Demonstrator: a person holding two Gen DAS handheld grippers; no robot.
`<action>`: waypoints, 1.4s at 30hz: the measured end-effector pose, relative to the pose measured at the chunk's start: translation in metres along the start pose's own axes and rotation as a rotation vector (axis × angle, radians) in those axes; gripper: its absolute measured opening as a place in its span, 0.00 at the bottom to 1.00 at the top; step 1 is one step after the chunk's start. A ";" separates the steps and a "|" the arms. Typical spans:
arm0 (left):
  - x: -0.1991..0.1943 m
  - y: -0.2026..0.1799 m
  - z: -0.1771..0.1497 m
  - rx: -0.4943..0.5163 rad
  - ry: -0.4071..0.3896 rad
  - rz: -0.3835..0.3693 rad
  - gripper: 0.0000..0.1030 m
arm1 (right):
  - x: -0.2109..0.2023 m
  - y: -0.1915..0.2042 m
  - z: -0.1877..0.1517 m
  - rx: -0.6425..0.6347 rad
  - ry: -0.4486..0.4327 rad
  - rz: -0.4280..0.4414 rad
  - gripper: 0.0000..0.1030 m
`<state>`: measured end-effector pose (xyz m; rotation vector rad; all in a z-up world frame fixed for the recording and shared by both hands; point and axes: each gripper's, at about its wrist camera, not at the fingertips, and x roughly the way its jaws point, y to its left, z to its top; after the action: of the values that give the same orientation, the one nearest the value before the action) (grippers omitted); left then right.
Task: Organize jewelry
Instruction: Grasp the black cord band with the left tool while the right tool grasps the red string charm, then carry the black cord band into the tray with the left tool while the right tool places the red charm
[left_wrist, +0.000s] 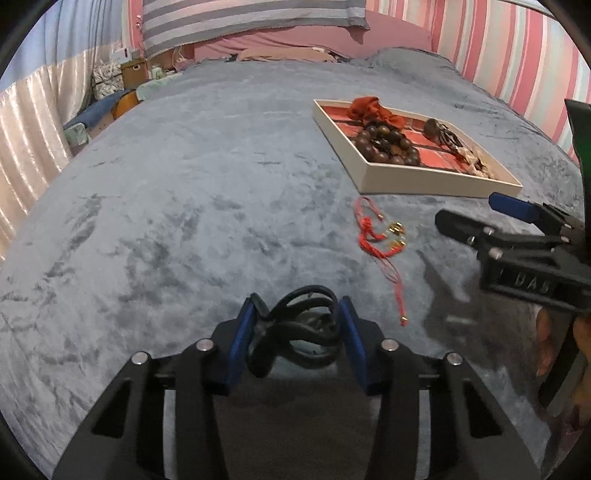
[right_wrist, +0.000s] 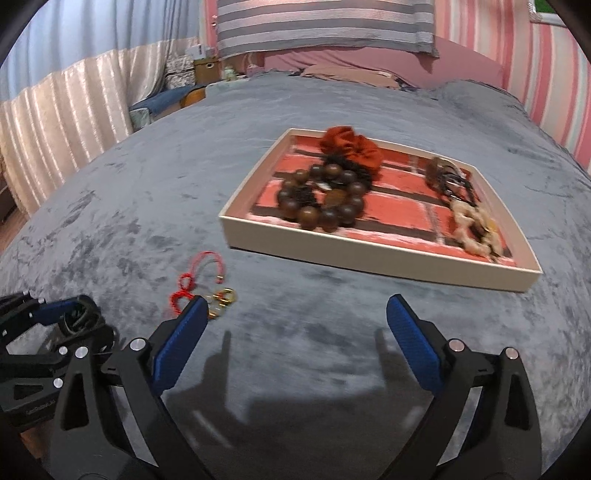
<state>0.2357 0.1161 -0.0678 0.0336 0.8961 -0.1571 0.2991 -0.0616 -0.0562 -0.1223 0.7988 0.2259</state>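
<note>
My left gripper (left_wrist: 297, 314) is shut on a coiled black cord bracelet (left_wrist: 299, 332), held just above the grey bedspread; it also shows in the right wrist view (right_wrist: 79, 312). My right gripper (right_wrist: 295, 310) is open and empty, and shows at the right edge of the left wrist view (left_wrist: 472, 214). A red string bracelet with gold charms (left_wrist: 380, 236) lies on the bedspread in front of a shallow white tray (right_wrist: 369, 258), left of my right gripper (right_wrist: 199, 291). In the tray lie a brown wooden bead bracelet (right_wrist: 321, 199), an orange scrunchie (right_wrist: 349, 147), a dark hair clip (right_wrist: 447, 177) and a cream chain (right_wrist: 476, 229).
The grey velvet bedspread (left_wrist: 184, 221) covers the whole bed. A striped pillow (right_wrist: 325, 26) leans at the head of the bed. Curtains (right_wrist: 74, 110) and a cluttered bedside area with a small box (left_wrist: 131, 72) are off the left edge. A striped wall is on the right.
</note>
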 end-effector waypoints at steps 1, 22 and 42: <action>0.000 0.003 0.002 -0.004 -0.002 0.005 0.44 | 0.002 0.003 0.001 -0.004 0.003 0.003 0.92; -0.001 0.041 0.029 -0.088 -0.038 0.011 0.44 | 0.056 0.041 0.011 -0.043 0.123 0.035 0.08; -0.014 -0.011 0.101 -0.067 -0.142 -0.032 0.44 | -0.024 -0.055 0.053 0.102 -0.068 0.081 0.08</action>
<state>0.3031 0.0976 0.0067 -0.0535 0.7600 -0.1578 0.3336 -0.1085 -0.0010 0.0136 0.7473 0.2645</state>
